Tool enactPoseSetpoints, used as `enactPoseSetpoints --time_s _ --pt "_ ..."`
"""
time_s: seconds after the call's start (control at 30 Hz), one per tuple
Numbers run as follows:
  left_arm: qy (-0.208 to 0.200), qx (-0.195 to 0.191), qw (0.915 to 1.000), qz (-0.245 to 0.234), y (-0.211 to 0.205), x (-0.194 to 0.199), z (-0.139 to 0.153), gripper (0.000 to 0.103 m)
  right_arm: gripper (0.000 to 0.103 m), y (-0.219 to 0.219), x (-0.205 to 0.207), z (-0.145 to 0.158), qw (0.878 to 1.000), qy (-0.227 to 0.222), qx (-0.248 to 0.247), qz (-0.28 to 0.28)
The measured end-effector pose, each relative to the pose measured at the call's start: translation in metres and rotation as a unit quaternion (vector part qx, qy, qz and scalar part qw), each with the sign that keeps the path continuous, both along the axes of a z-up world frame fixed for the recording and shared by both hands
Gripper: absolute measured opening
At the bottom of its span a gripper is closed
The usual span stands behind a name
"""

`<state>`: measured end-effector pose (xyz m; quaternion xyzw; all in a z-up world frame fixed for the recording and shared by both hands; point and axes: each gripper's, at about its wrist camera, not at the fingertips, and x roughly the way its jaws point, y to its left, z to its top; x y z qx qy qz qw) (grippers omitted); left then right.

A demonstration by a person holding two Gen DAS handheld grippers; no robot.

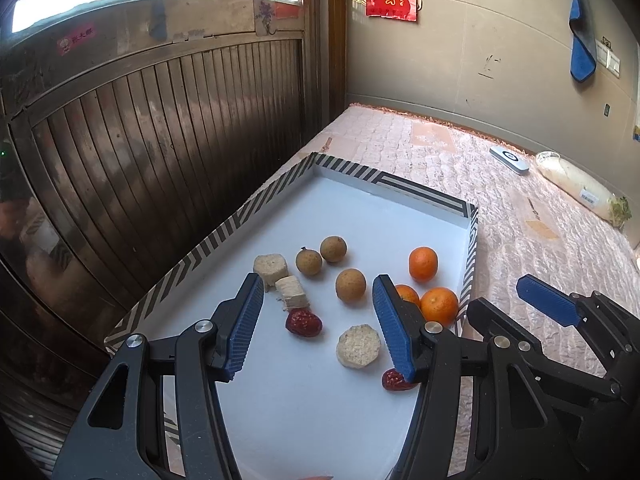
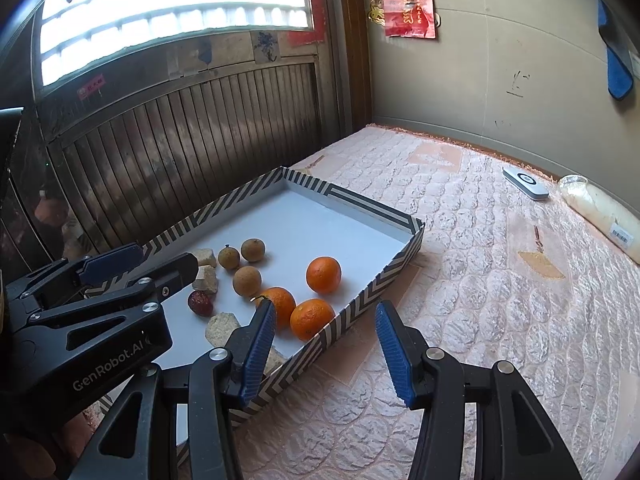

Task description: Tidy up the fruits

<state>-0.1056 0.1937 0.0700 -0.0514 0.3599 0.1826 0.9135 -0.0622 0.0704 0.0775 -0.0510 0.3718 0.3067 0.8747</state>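
In the left wrist view, the wrinkled dark-red dried date (image 1: 303, 322) is seen at lower centre on the white floor of the shallow striped cardboard tray (image 1: 224, 232), directly ahead of the left gripper (image 1: 320, 328), whose blue ribbed fingers stand apart and empty; its long axis runs roughly crosswise to them. A pale cut cube (image 1: 294, 298) lies just beside it, three brown round longans (image 1: 351, 285) and three orange mandarins (image 1: 439, 306) nearby. The right gripper (image 2: 326, 350), fingers likewise apart and empty, is held over the tray's right wall, nearer the mandarins.

In my left wrist view, the tray (image 1: 424, 194) sits on the mattress (image 1: 520, 208) beside the slatted door (image 1: 160, 128), with three oranges (image 1: 423, 264) along its right wall. Three longans (image 1: 351, 285) lie to their left, the dried jujube (image 1: 303, 322) nearer me. A remote (image 1: 509, 159) lies behind the tray, by the wall.
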Motion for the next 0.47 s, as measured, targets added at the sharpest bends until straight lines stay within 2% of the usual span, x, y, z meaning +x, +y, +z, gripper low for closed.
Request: enactPoseSetpoints --time_s 0.17,0.33,0.47 --pt "-0.006 0.014 0.9999 0.002 -0.003 0.001 0.001 0.057 0.05 -0.004 0.0 0.0 1.0 0.001 0.001 -0.002" --pt "-0.016 0.037 0.9989 -0.022 -0.025 0.005 0.006 0.057 0.05 -0.023 0.004 0.0 1.0 0.006 0.008 -0.02" --pt "-0.006 0.017 0.9976 -0.067 -0.057 0.018 0.005 0.058 0.05 -0.06 0.007 0.002 0.998 0.009 -0.001 -0.067"
